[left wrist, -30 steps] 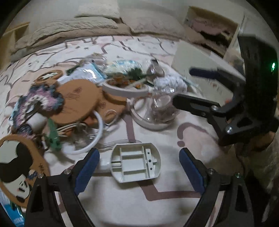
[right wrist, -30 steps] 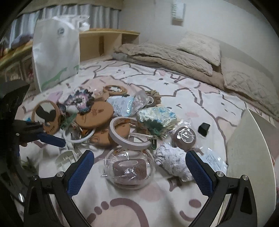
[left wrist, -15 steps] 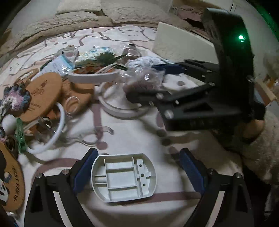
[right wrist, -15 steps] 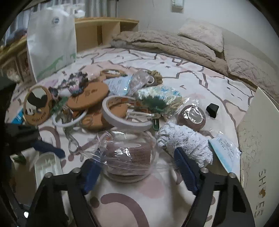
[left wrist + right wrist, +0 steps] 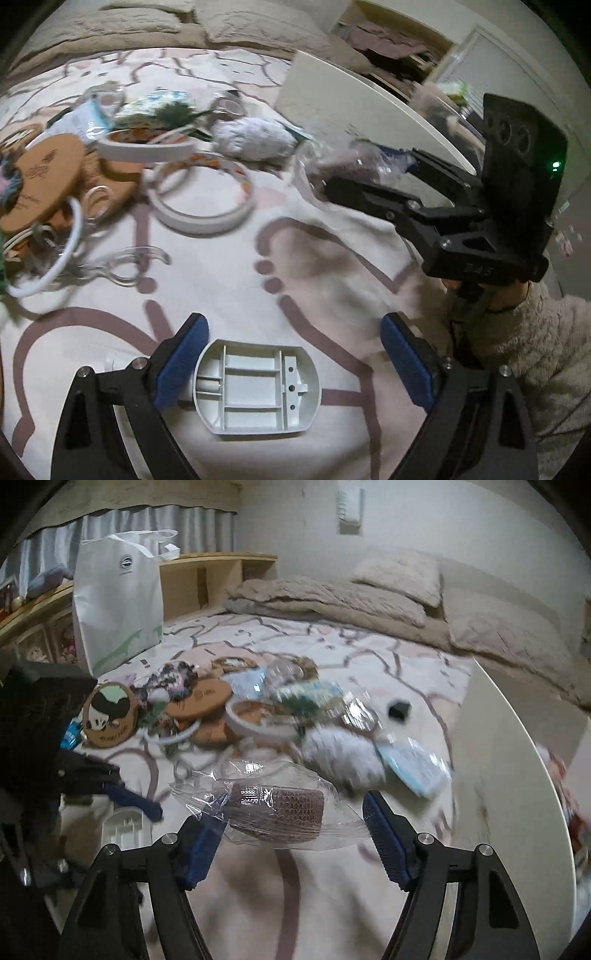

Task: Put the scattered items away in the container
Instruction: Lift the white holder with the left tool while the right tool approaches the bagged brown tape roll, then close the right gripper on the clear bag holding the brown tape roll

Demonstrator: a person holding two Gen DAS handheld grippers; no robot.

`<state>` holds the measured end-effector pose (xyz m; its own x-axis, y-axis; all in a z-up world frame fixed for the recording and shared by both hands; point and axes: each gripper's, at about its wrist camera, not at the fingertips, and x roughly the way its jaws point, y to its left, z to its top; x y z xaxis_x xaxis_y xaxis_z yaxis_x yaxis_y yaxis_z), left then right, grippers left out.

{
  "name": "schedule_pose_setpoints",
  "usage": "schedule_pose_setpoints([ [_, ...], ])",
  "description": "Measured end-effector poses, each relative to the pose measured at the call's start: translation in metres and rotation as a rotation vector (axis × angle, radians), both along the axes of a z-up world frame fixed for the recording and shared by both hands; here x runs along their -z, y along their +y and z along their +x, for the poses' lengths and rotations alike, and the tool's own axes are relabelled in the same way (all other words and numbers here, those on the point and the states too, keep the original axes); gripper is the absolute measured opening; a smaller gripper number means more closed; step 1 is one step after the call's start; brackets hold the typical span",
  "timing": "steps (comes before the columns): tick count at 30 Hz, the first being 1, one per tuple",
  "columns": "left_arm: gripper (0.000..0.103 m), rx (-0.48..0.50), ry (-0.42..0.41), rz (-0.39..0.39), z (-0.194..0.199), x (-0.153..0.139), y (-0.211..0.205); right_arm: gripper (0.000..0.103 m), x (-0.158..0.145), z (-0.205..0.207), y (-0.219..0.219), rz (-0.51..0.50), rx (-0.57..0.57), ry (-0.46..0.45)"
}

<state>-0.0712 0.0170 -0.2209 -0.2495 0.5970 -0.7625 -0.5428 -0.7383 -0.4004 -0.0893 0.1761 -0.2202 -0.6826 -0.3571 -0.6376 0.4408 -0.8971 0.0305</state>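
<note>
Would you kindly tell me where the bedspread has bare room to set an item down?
Bare bedspread lies between the tape ring and the white tray, stretching right toward the sleeve. The pile around the cork disc and white fluff is crowded.

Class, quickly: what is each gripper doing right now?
Left gripper: open around the white plastic tray, not gripping it.
Right gripper: shut on the clear-wrapped brown roll.

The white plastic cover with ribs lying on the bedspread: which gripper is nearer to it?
Left. The left gripper has the white plastic cover between its open jaws, untouched. The right gripper is off to the side, jaws around a wrapped brown roll.
</note>
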Motion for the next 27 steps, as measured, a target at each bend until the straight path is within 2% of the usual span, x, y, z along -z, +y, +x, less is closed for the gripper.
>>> schedule_pose_setpoints([
  [6,0.094,0.051,0.029,-0.058,0.004,0.000,0.016,0.074,0.020,0.028,0.011,0.035,0.011,-0.039],
  [9,0.094,0.077,0.056,-0.116,0.007,0.000,0.019,0.074,0.033,0.034,0.009,0.058,-0.003,-0.062],
  [12,0.094,0.114,0.110,-0.188,0.018,0.001,0.018,0.074,0.046,0.037,0.012,0.037,-0.004,-0.099],
  [17,0.094,0.131,0.158,-0.288,0.022,0.005,0.013,0.075,0.049,0.036,0.015,0.011,-0.009,-0.110],
  [20,0.094,0.107,0.164,-0.304,0.022,0.003,0.001,0.079,0.050,0.038,0.013,0.017,-0.020,-0.104],
  [22,0.095,0.081,0.169,-0.312,0.020,0.002,-0.007,0.087,0.051,0.039,0.010,0.026,-0.036,-0.100],
  [27,0.095,0.055,0.173,-0.322,0.020,0.002,-0.018,0.091,0.052,0.041,0.007,0.041,-0.048,-0.092],
])
